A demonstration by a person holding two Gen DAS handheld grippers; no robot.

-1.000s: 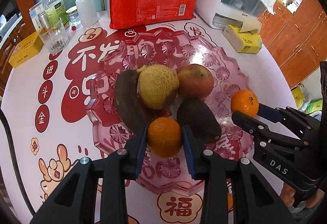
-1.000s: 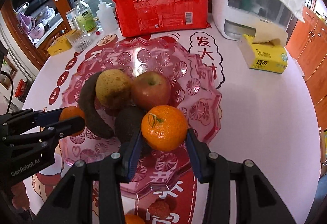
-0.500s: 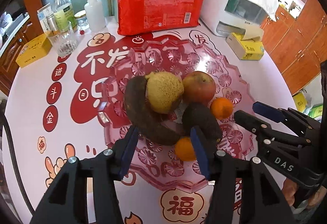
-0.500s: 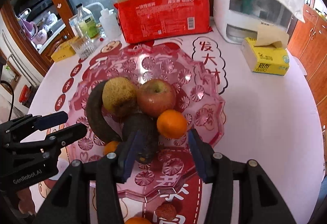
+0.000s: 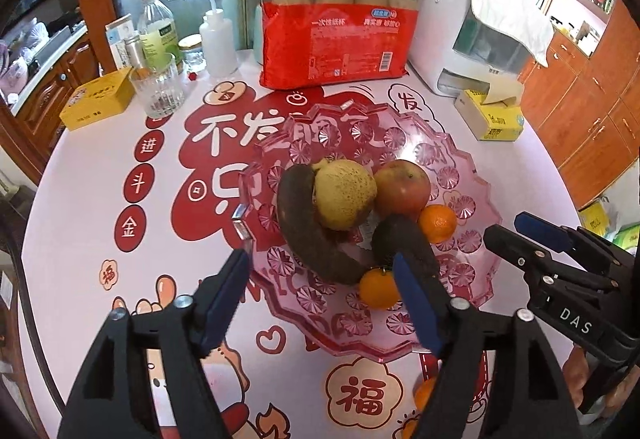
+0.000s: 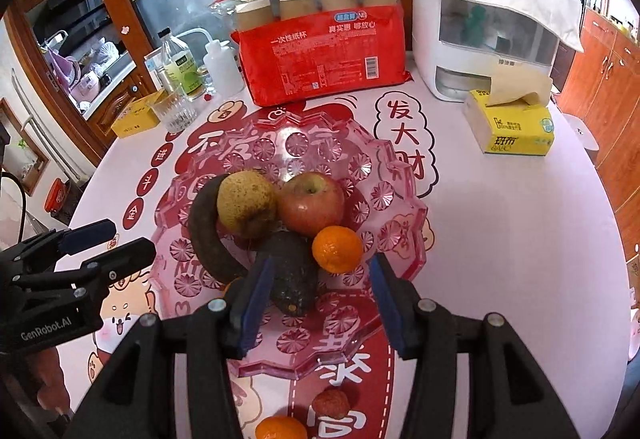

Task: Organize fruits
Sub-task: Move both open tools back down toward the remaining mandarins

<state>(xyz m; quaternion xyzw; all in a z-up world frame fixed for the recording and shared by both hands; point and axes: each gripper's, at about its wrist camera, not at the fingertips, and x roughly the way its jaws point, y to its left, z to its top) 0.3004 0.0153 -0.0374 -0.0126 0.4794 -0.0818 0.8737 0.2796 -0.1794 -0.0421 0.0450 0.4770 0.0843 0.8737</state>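
Hovering above the pink glass fruit plate (image 5: 476,199), the left claw (image 5: 320,299) is standing wide with nothing between its pads, its jaws having just been opening; the right claw (image 6: 316,299) is likewise gaping and gripping nothing. Two mandarins are lying in the plate, one (image 5: 378,287) at lower centre of the left view beside the dark avocado (image 5: 400,239), the other (image 6: 337,249) touching the apple (image 6: 311,203). Round fruit is sitting on a sloped, crowded plate, so a mandarin may be rolling toward the rim. Another mandarin (image 6: 280,427) and a strawberry (image 6: 330,403) are waiting on the table (image 6: 520,239) at the bottom edge.
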